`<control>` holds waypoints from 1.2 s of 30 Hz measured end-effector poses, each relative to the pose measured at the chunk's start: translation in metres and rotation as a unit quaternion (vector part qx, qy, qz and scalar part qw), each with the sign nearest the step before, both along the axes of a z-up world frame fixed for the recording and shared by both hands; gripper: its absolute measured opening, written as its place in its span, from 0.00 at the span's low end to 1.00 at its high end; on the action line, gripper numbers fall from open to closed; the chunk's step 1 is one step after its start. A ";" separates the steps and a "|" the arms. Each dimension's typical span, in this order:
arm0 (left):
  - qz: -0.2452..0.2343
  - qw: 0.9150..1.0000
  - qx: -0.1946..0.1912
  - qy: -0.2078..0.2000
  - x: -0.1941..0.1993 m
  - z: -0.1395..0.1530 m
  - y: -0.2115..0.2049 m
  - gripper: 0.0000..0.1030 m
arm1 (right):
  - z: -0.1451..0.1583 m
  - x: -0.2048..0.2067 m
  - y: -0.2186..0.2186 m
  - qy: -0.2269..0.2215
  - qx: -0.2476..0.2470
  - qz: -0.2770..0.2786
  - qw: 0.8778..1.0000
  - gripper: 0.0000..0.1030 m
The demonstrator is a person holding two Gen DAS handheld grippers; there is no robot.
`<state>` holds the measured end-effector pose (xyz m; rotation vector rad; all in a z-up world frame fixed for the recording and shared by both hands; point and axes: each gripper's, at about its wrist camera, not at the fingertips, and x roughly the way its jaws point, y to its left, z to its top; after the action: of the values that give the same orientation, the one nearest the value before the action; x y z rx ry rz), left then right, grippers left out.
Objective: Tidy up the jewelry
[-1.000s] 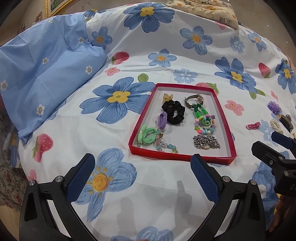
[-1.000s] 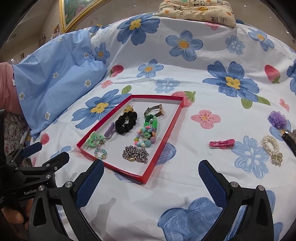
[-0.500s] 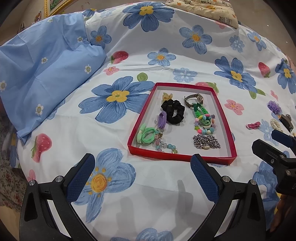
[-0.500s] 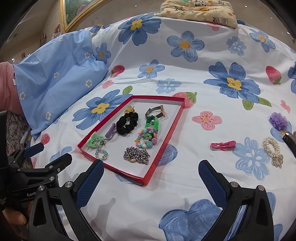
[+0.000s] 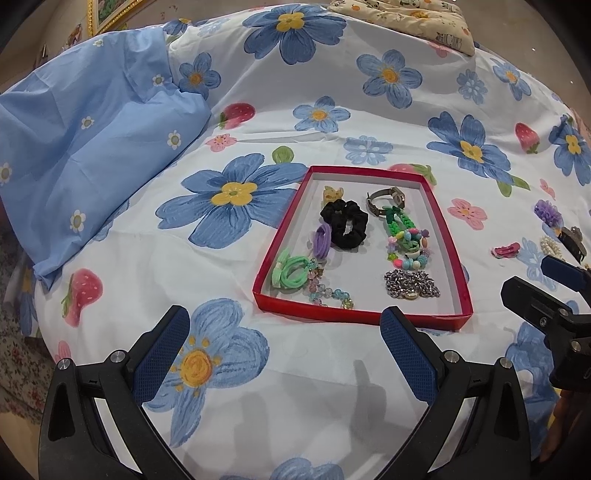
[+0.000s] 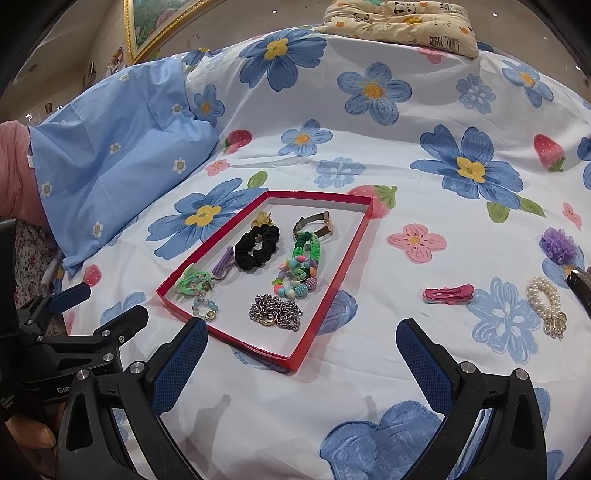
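Blue-padded, both grippers sit nearest us: left gripper (image 5: 284, 354) and right gripper (image 6: 303, 358) each spread wide, nothing between the jaws, hovering over the floral bedsheet (image 6: 369, 387). Just beyond, the red tray (image 6: 314, 325) already holds pieces: silver chain (image 6: 275, 312) near edge, beaded bracelet (image 6: 295, 280) and green braided band (image 6: 308, 245) behind it, black scrunchie (image 6: 257, 246) mid-tray, watch (image 6: 314, 225) at far end, green hair ties (image 6: 190, 282) near left corner.

Loose items are right of the tray, well apart from it: pink hair clip (image 6: 448, 294) closest, pearl bracelet (image 6: 545, 301) further right, purple flower scrunchie (image 6: 558, 245) beyond that.

We judge the pink clip is the next pick for the right gripper. To do it well we approach from above, set the jaws across the clip's narrow width, and press lightly, since the soft bedding gives and fabric could get pinched. Then we drop it in bare tray floor on the right side. Far back, a panda-print cushion (image 6: 399, 22).
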<state>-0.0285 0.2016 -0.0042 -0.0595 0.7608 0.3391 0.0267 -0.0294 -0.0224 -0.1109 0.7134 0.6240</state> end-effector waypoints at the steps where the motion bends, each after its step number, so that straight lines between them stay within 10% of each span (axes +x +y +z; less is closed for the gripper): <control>1: 0.000 1.000 0.000 0.000 0.000 0.000 0.000 1.00 | 0.000 0.000 0.000 0.001 0.000 0.000 1.000 1.00; 36: 0.000 1.000 0.000 -0.001 0.000 -0.001 -0.001 1.00 | 0.001 -0.001 0.001 0.001 -0.001 0.000 1.000 1.00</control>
<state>-0.0281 0.2010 -0.0053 -0.0592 0.7594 0.3402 0.0257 -0.0288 -0.0218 -0.1129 0.7164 0.6234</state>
